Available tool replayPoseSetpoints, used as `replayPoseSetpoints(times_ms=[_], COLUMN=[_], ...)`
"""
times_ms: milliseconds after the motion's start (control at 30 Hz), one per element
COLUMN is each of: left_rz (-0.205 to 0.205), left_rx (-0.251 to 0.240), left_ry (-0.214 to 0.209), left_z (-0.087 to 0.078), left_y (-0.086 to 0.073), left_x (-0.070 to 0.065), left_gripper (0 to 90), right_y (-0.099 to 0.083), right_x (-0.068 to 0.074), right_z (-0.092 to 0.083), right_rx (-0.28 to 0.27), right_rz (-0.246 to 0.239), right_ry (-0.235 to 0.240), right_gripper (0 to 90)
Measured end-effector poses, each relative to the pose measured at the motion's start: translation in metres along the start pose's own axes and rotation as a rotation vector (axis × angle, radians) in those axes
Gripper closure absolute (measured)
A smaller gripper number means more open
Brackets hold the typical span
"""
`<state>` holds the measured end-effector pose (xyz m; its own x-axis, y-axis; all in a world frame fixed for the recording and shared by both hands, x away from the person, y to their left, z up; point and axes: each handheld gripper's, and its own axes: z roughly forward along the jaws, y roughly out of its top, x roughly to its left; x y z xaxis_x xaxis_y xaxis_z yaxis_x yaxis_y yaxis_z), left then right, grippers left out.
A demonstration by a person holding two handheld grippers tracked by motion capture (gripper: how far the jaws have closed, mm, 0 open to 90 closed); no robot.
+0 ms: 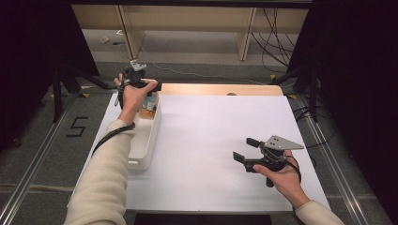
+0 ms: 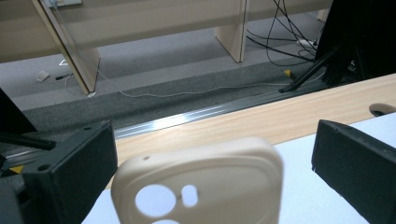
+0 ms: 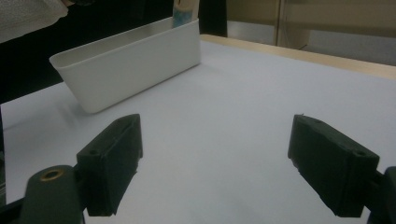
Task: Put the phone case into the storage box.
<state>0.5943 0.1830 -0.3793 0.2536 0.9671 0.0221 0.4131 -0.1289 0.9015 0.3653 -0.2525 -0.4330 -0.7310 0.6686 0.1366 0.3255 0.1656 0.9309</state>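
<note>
A white sheet covers the table (image 1: 220, 140), with a strip of bare wood showing along its far edge. A long white bin (image 1: 146, 136) sits at the left side of the sheet, running away from the person.

The left gripper (image 1: 149, 86) is held over the far end of the bin, above some small items (image 1: 149, 107) inside that are too blurred to name. In the left gripper view, a cream phone case (image 2: 201, 184) with camera cut-outs stands upright between the two black fingers (image 2: 74, 172). The fingers are set wide, with clear space on both sides of the case, so they do not appear to be clamping it; what holds the case up cannot be told from here.

The right gripper (image 1: 246, 149) hovers over the near right part of the sheet, well apart from the bin, pointing left toward it. Its fingers (image 3: 112, 158) are spread wide with nothing between them, and the right gripper view looks across bare white sheet to the bin's (image 3: 126, 65) long wall.
</note>
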Motion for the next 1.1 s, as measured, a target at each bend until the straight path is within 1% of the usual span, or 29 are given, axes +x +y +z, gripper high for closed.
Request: replayPoseSetpoints(times_ms=[367, 400, 567, 600, 900, 967, 1100], left_rz=[0.020, 0.025, 0.018, 0.023, 0.036, 0.030, 0.042], left_rx=[-0.026, -0.026, -0.024, -0.021, -0.014, -0.020, -0.022], left_ry=[0.000, -0.002, -0.012, -0.011, -0.023, -0.024, -0.025], left_z=[-0.011, -0.012, -0.017, -0.018, -0.025, -0.027, -0.030], left_y=[0.012, 0.013, 0.015, 0.016, 0.016, 0.016, 0.015], left_x=[-0.003, -0.003, -0.004, -0.004, -0.005, -0.006, -0.007], left_gripper=[0.0, 0.0, 0.0, 0.0, 0.0, 0.0, 0.0], right_y=[0.000, 0.000, 0.000, 0.000, 0.000, 0.000, 0.000], right_x=[0.000, 0.000, -0.001, -0.001, -0.001, -0.001, -0.001], right_z=[0.000, 0.000, 0.000, 0.000, 0.000, 0.000, 0.000], right_rx=[-0.001, -0.002, -0.001, -0.001, -0.001, -0.001, -0.002], right_rz=[0.000, 0.000, 0.000, 0.000, 0.003, 0.003, 0.005], right_ry=[-0.001, -0.001, -0.002, -0.002, -0.006, -0.007, -0.007], right_gripper=[18.7, 18.6, 18.7, 18.7, 18.6, 18.6, 18.7])
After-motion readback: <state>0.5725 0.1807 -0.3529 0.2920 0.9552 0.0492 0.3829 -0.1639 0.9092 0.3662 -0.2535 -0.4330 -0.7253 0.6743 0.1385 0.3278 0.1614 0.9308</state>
